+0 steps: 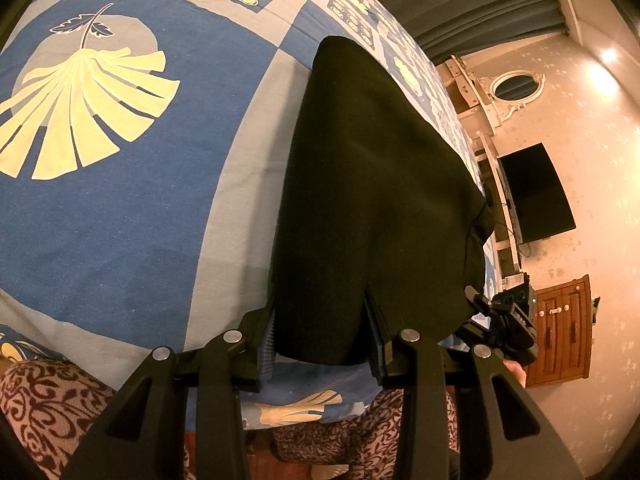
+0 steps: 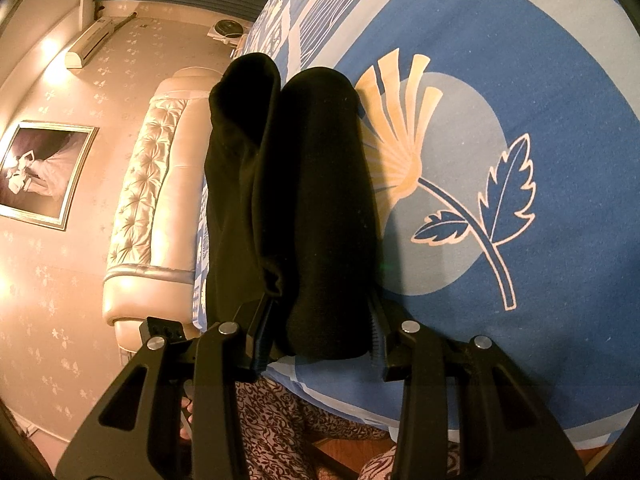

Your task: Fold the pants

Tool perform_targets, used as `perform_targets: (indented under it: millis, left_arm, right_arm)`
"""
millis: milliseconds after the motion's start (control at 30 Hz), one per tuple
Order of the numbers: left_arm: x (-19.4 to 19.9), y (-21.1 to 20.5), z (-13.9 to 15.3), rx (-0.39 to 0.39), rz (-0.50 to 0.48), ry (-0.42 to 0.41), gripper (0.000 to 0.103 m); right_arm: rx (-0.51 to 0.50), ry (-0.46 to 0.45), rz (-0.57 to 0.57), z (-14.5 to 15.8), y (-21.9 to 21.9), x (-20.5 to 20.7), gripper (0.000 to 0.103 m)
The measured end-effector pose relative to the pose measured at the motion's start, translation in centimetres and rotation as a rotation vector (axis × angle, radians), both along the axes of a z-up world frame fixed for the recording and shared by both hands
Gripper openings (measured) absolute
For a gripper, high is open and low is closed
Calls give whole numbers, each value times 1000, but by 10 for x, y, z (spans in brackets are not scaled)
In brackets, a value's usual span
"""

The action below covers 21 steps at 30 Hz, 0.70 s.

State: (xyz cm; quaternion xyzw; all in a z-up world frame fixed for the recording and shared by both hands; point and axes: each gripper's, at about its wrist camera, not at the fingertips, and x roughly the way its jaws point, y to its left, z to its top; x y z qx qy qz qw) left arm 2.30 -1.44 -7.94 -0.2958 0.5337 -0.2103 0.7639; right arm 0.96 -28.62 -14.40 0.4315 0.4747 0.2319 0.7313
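The black pants point(image 1: 376, 200) lie lengthwise on the blue patterned bed sheet point(image 1: 140, 220). My left gripper point(image 1: 320, 340) is shut on the near end of the pants, cloth filling the gap between its fingers. In the right wrist view the pants point(image 2: 304, 200) show as two dark folds side by side. My right gripper point(image 2: 320, 344) is shut on their near end too. The right gripper point(image 1: 508, 320) also shows in the left wrist view, beside the pants' right edge.
The bed's near edge runs just below both grippers, with the person's patterned trousers point(image 1: 48, 408) under it. A padded headboard point(image 2: 148, 184) stands left in the right wrist view. A wall TV point(image 1: 536, 192) and wooden cabinet point(image 1: 560, 332) stand beyond the bed.
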Motion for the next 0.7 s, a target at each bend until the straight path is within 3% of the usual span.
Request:
perform_targets:
  millis: [267,467,533,633,700]
  left_arm:
    - [1,-1,2,18,-30,-33,48]
    - [-1,0,16,76,-67,-126,65]
    - [0,5,25,68,-91,-171,75]
    - [5,16,32,80,-106,-235,81]
    - [13,23,31,76,-101,-250,84]
  right_arm:
    - [15,-2,5,3,1,2,40]
    - [47,-17,10,5,-5,1,52]
    - [36,-23,0,9,-8,0,61]
    - [-17,-57,-39,21,-18,0,79]
    - [-74,-73,-64,27,-25,4,85]
